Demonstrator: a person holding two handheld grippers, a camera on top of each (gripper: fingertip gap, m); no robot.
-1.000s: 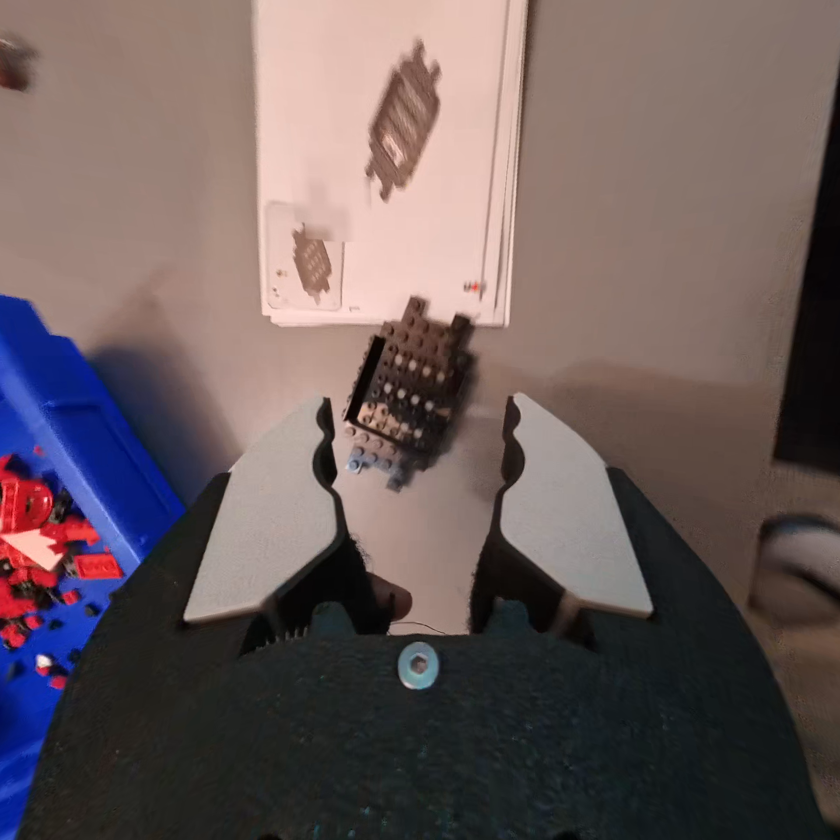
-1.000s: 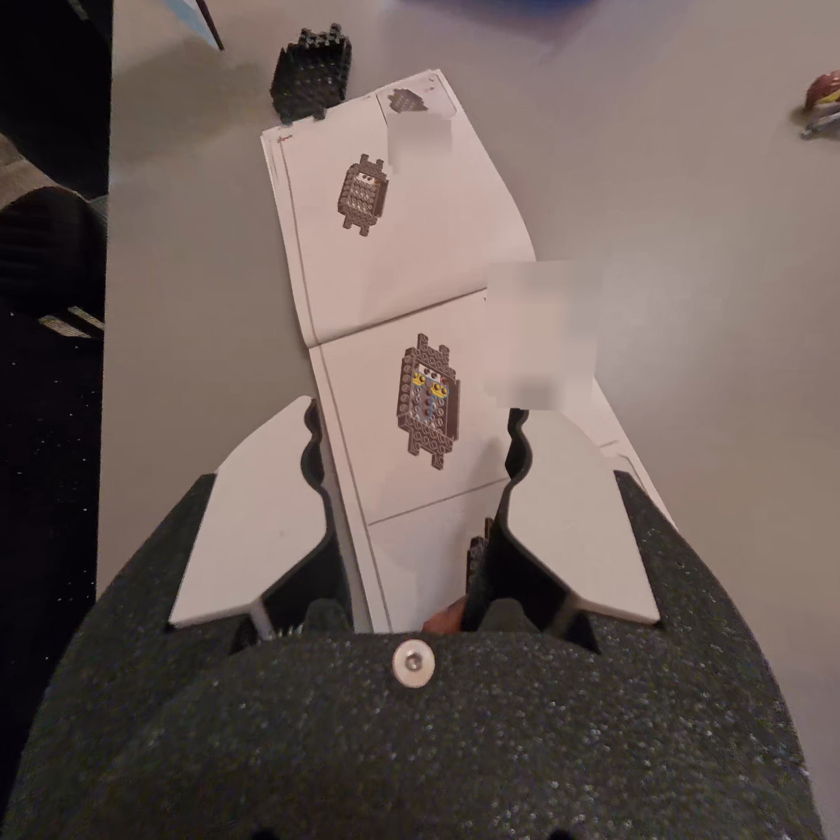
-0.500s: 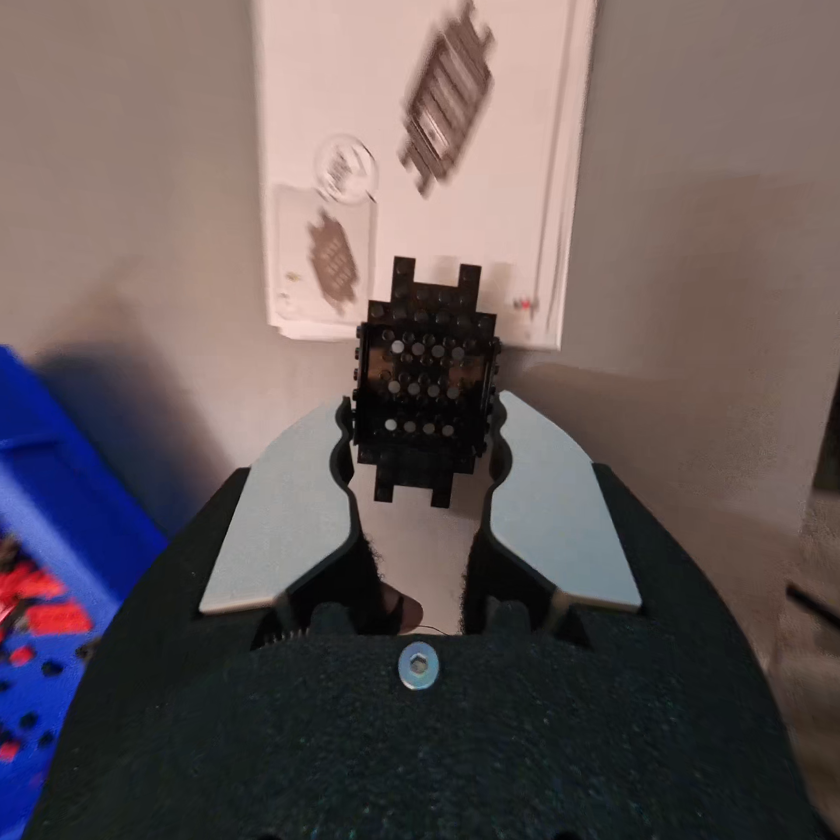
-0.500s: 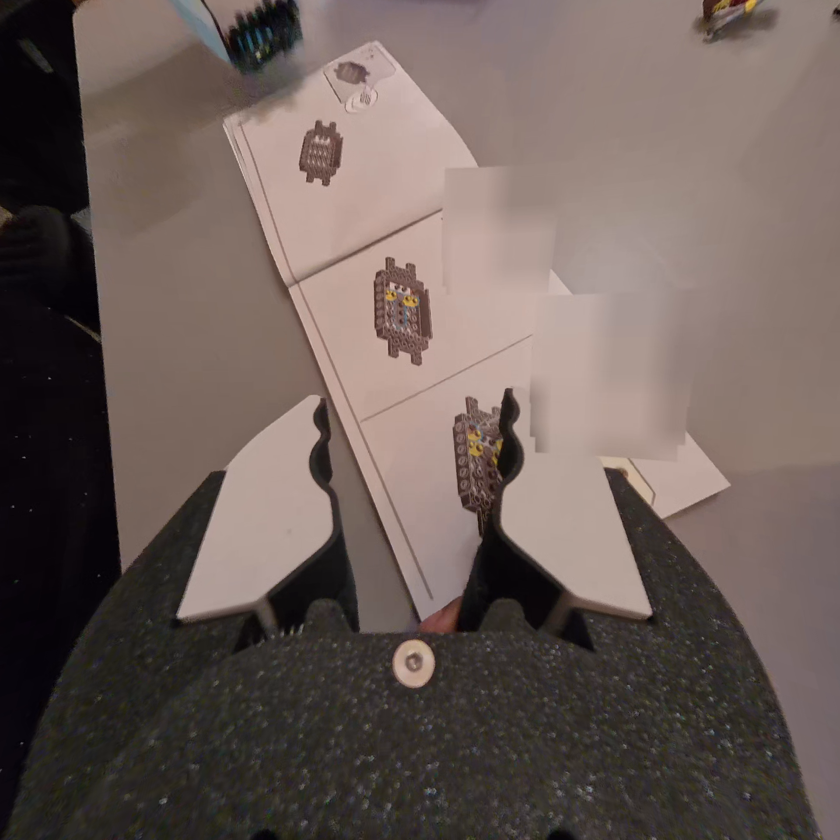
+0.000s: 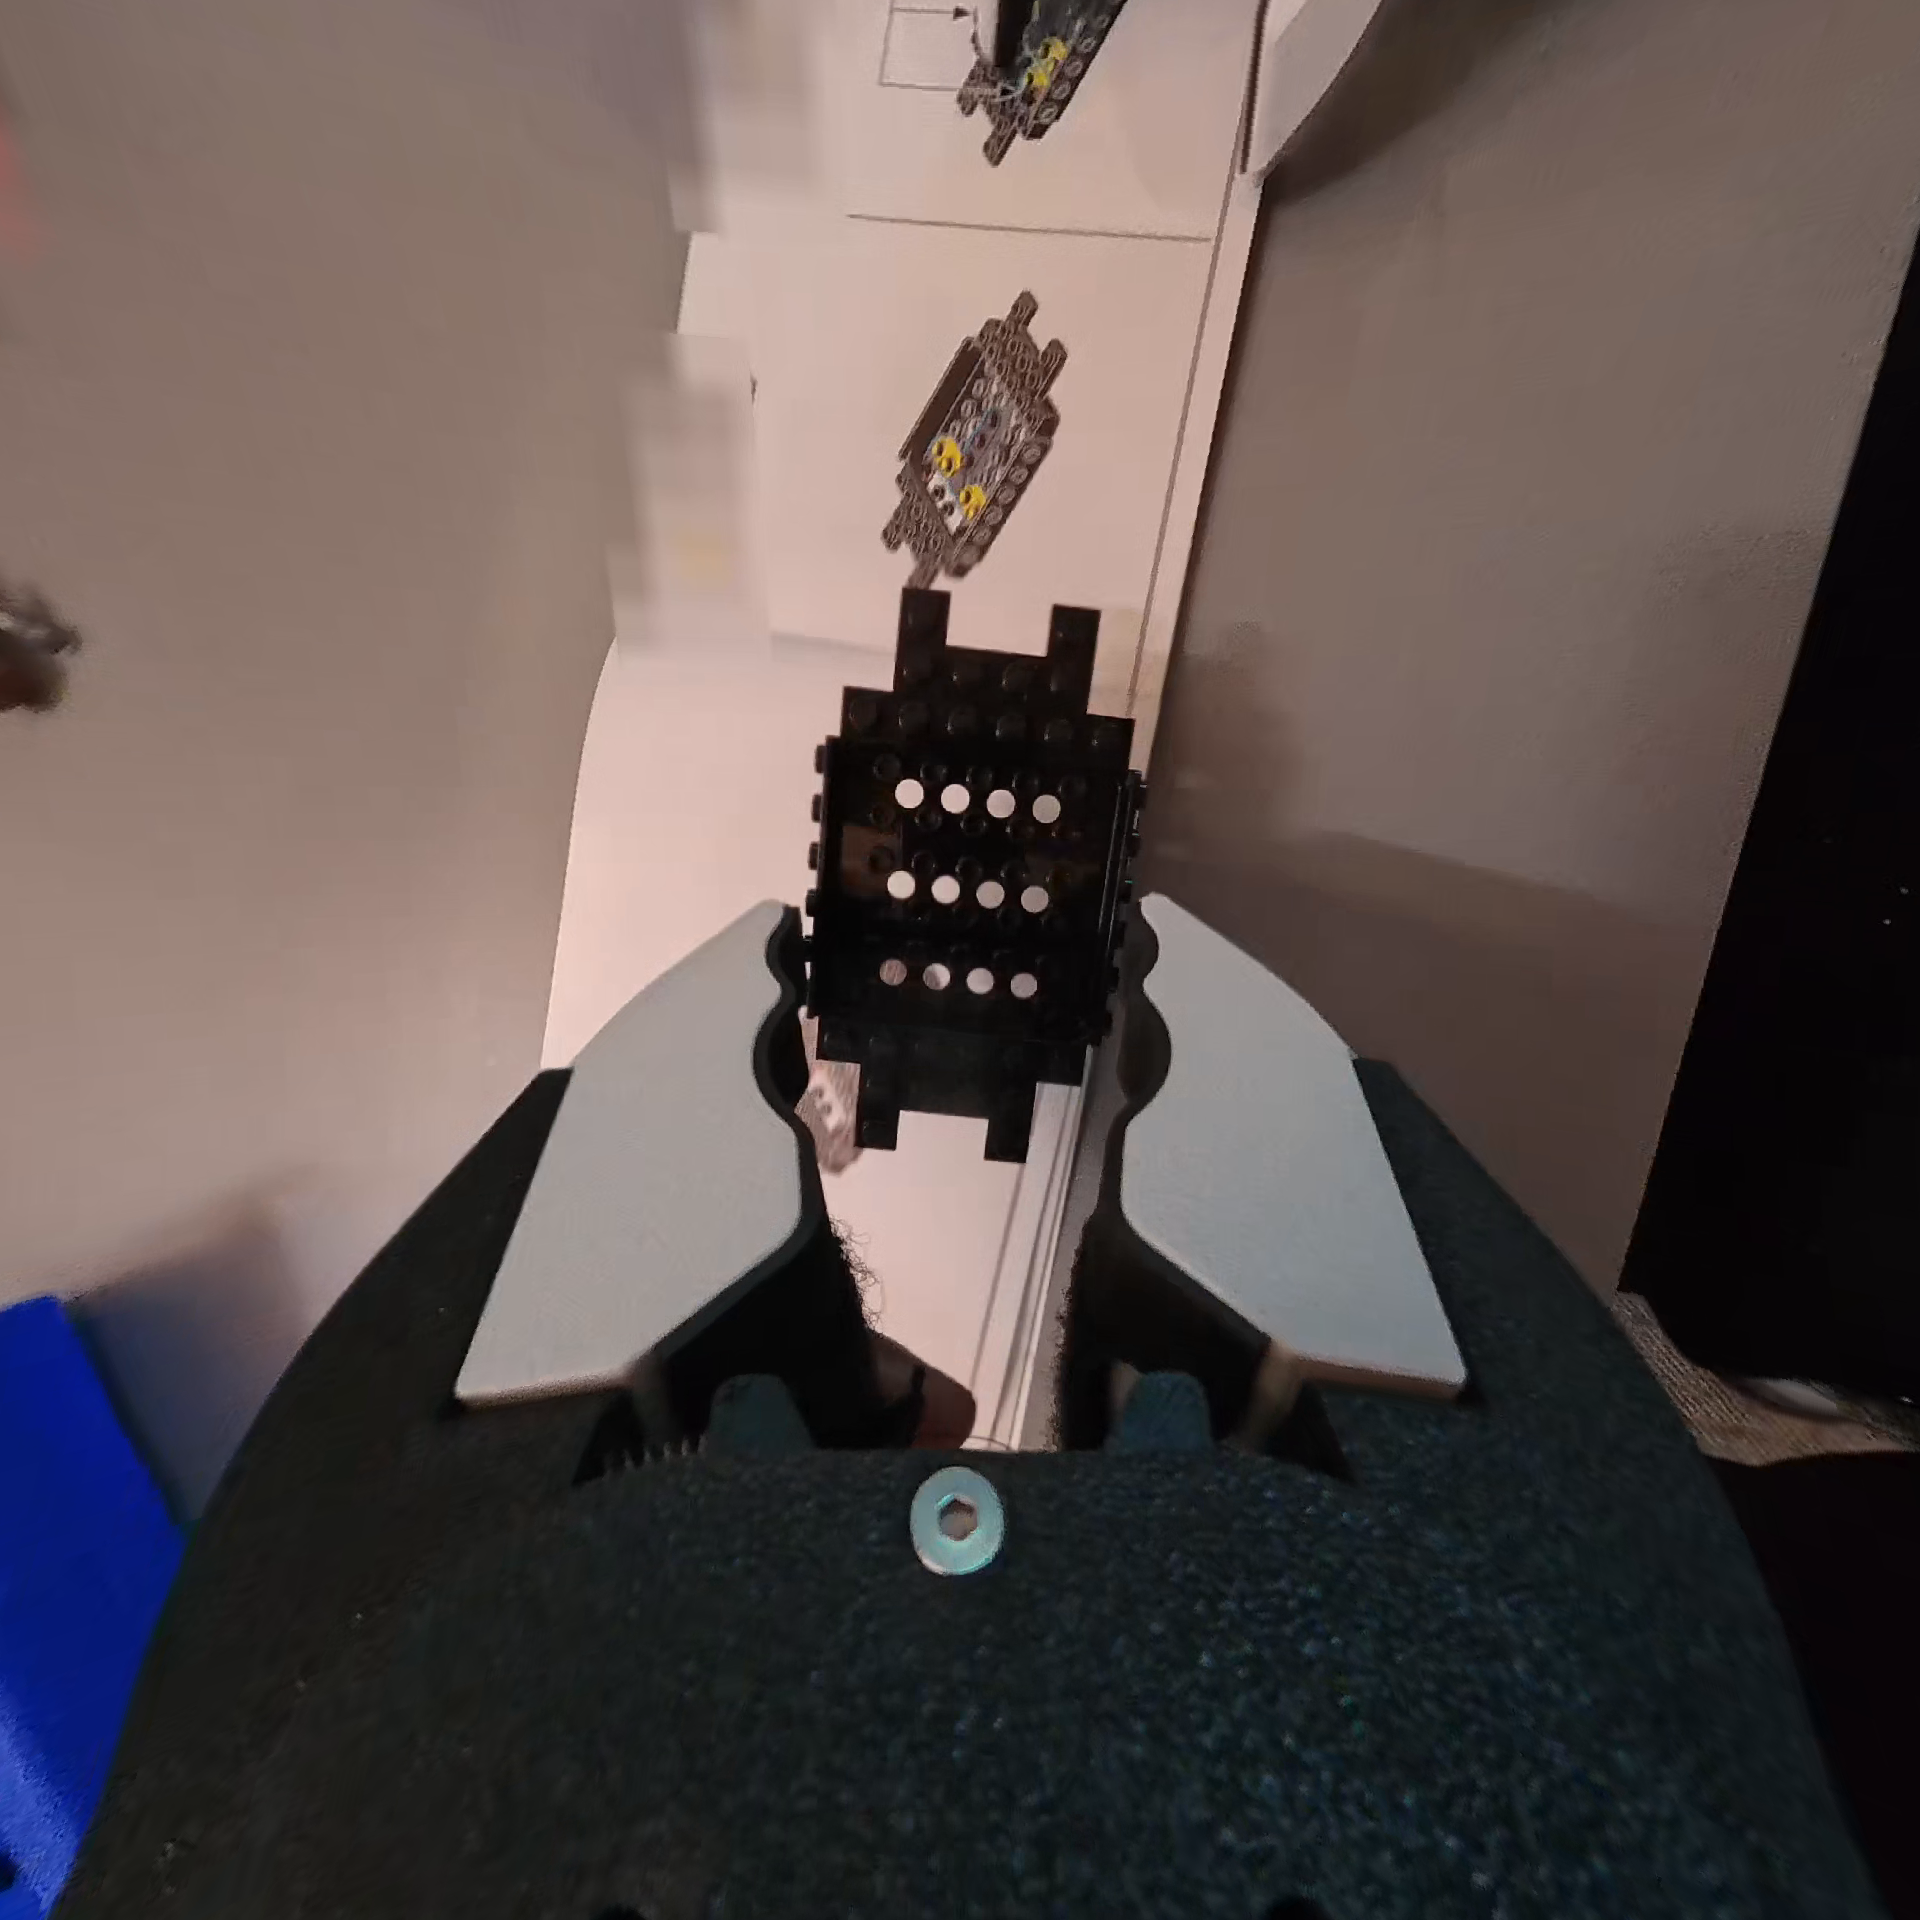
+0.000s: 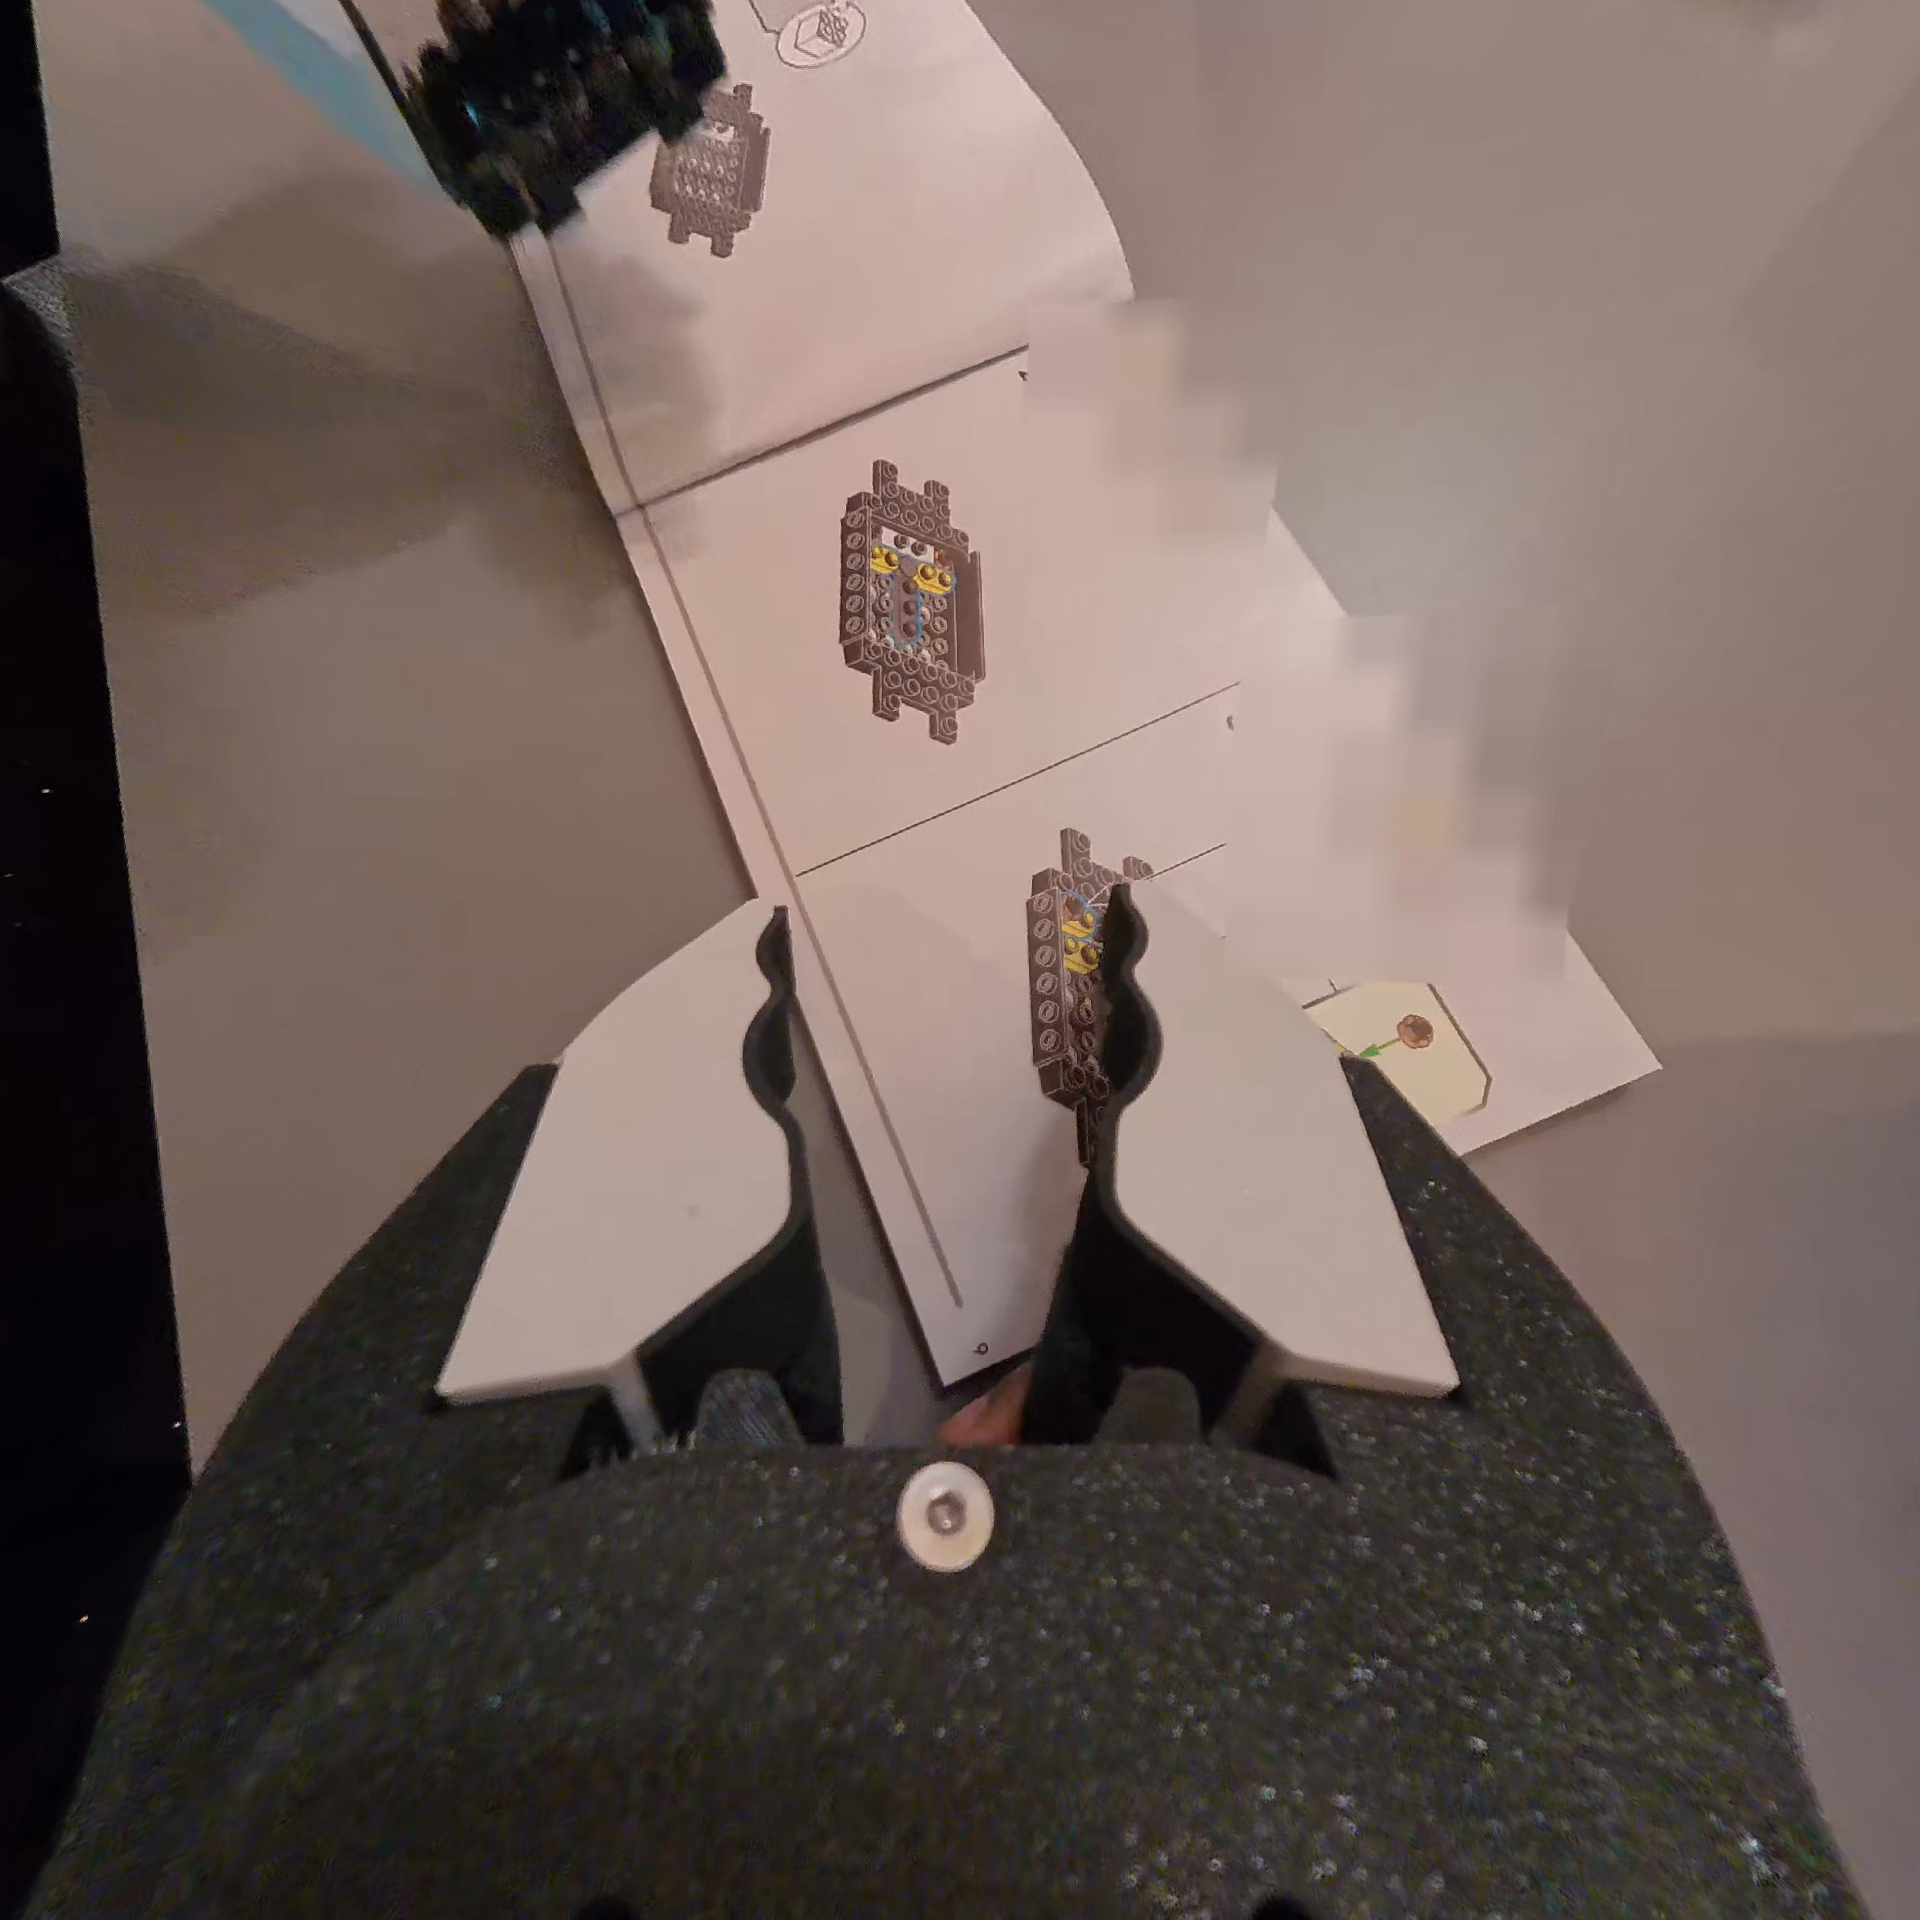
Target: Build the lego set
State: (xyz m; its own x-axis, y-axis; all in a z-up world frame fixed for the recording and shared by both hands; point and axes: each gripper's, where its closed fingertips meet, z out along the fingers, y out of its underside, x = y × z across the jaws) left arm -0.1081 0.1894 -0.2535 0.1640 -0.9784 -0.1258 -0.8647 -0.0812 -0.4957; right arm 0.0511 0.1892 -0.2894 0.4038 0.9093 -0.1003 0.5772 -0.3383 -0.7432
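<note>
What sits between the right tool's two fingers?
Nothing held: in the right wrist view, the right tool stands open over the white instruction booklet on the grey table.

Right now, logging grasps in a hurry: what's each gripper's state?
Left gripper: closed on the black brick assembly.
Right gripper: open, nothing held, above the instruction booklet.

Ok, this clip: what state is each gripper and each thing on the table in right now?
Left gripper: shut on the black brick model, held above the booklet.
Right gripper: open, nothing between its fingers, over the booklet.
Booklet: open, lying flat on the table.
Blue bin: only a corner in view.
</note>
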